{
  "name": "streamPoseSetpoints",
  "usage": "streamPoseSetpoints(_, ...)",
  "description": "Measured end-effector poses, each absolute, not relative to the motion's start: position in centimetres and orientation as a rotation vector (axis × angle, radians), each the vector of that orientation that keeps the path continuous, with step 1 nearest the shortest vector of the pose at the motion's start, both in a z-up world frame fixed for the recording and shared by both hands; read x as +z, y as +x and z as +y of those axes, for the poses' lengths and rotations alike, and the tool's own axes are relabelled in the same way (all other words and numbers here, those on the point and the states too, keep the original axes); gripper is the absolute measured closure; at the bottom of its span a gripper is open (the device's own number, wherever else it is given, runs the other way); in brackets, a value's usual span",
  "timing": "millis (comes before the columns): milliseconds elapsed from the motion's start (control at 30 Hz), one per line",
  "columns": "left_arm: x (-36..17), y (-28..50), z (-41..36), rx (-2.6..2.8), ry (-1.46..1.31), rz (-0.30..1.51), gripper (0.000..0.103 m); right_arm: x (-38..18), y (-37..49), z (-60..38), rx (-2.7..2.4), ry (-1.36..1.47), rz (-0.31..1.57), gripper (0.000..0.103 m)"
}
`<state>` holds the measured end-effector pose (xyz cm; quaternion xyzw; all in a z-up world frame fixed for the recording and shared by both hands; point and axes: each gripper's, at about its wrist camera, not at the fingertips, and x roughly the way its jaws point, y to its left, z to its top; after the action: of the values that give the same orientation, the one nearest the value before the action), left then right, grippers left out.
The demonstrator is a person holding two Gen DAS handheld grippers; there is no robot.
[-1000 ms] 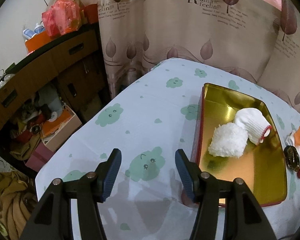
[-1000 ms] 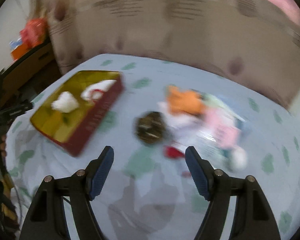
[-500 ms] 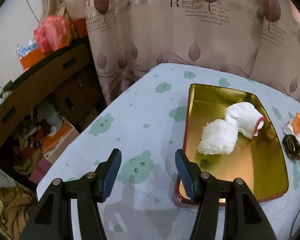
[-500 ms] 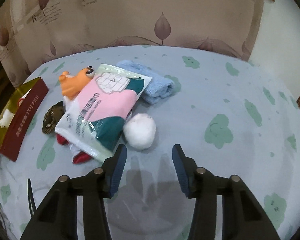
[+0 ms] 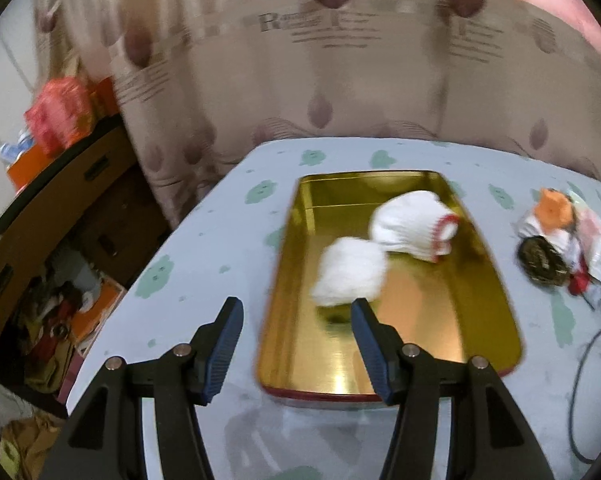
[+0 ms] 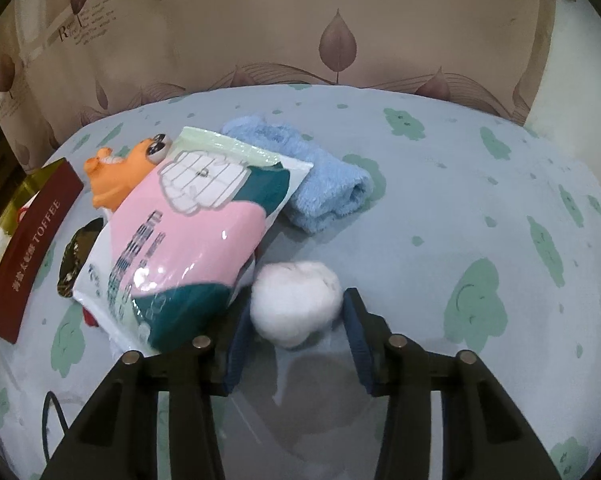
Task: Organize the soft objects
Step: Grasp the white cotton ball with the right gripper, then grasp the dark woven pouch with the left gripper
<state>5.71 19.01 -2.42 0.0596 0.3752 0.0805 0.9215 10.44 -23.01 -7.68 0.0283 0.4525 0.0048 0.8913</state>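
In the right wrist view, the right gripper [image 6: 296, 322] is seen with its jaws just closed in around a white fluffy ball [image 6: 296, 304]; both pads appear to touch its sides, and the ball rests on the cloud-print counter [image 6: 480, 216]. At about ten o'clock from the ball, a pink and green plastic packet [image 6: 192, 240] is laid over an orange toy [image 6: 114, 180] and a dark round object [image 6: 74, 256], with a folded blue towel [image 6: 320, 184] at twelve o'clock. Only the red side of the gold tin [image 6: 28, 248], lettered TOFFEE, is shown here.

The tin's inside [image 5: 420, 320] is revealed only in the blurred left wrist view: a white fluffy pouf [image 5: 350, 272] and a white sock with red trim [image 5: 414, 224] are lying in it. The left gripper [image 5: 296, 344] is held wide open and empty above the tin's near left corner.
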Motion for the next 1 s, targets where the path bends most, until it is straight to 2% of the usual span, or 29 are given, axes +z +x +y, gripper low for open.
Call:
streamPoseSetpoints(100, -2.0, 5.9, 16.7, 0.107, 0.132, 0.781, 0.046, -7.7, 10.3, -22.9, 0.015, 0.047, 0.927, 0.075)
streamPoseSetpoints(233, -1.3, 6.5, 13.2, 0.014, 0.119, 0.791, 0.046, -7.7, 9.5, -23.2, 0.009, 0.037, 0.914, 0.078)
streamPoseSetpoints(700, -2.6, 11.0, -1.4, -0.263, 0.156, 0.904, 0.046, -7.7, 4.8, -25.6, -0.019, 0.024, 0.911, 0.079)
streamPoseSetpoints(1000, -5.7, 14.3, -4.5, -0.293, 0.132, 0.965, 0.046, -7.9, 4.9, -26.1, 0.001, 0.061, 0.912, 0.077)
